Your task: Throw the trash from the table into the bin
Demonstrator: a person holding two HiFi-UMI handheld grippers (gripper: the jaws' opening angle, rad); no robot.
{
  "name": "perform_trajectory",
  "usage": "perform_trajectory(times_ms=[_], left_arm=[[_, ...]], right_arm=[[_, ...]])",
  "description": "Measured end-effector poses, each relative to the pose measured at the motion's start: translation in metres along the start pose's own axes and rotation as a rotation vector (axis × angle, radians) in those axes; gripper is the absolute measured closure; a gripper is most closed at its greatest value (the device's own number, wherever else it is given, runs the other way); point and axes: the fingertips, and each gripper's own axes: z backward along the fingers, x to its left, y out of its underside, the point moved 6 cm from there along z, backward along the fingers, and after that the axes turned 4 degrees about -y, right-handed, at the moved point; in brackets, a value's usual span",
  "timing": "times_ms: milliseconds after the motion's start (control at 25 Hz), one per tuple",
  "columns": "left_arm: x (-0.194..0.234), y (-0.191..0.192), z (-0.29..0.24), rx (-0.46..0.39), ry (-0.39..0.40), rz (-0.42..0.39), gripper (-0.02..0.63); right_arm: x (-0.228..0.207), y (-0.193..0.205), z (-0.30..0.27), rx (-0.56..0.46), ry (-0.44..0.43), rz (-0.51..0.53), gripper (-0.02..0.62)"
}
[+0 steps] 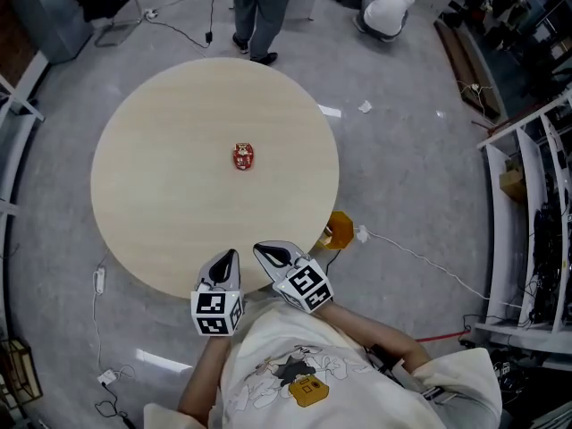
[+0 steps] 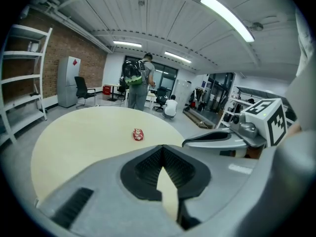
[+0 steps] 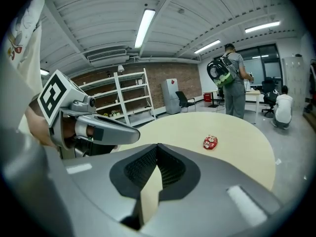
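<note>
Left claw (image 1: 227, 257) closed, right claw (image 1: 270, 254) closed, empty

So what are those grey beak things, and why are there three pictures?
There's no robot here. A person holds a pair of tongs in each hand. The head view comes from a camera on their head, looking down: you see the left tongs and the right tongs. The two gripper views come from small cameras riding on each pair of tongs and looking along its grey jaws, so each also sees the other pair beside it. Both pairs are shut and hold nothing. On the round table lies just one thing, a small red wrapper, near the middle. That is the trash to pick up.
</note>
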Motion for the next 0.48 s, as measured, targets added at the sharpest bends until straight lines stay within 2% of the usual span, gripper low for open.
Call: perform_trajectory(times_ms=[120, 320, 480], left_arm=[[0.0, -0.013, -0.011, -0.02, -0.041, 0.047, 0.603], [-0.009, -0.029, -0.042, -0.037, -0.066, 0.092, 0.603], [-0.019, -0.047, -0.059, -0.044, -0.09, 0.135, 0.603]], right_arm=[[-0.016, -0.015, -0.003, 0.012, -0.046, 0.03, 0.589], [-0.052, -0.029, -0.012, 0.017, -0.093, 0.043, 0.588], [-0.075, -0.032, -0.019, 0.038, -0.154, 0.01, 0.446]])
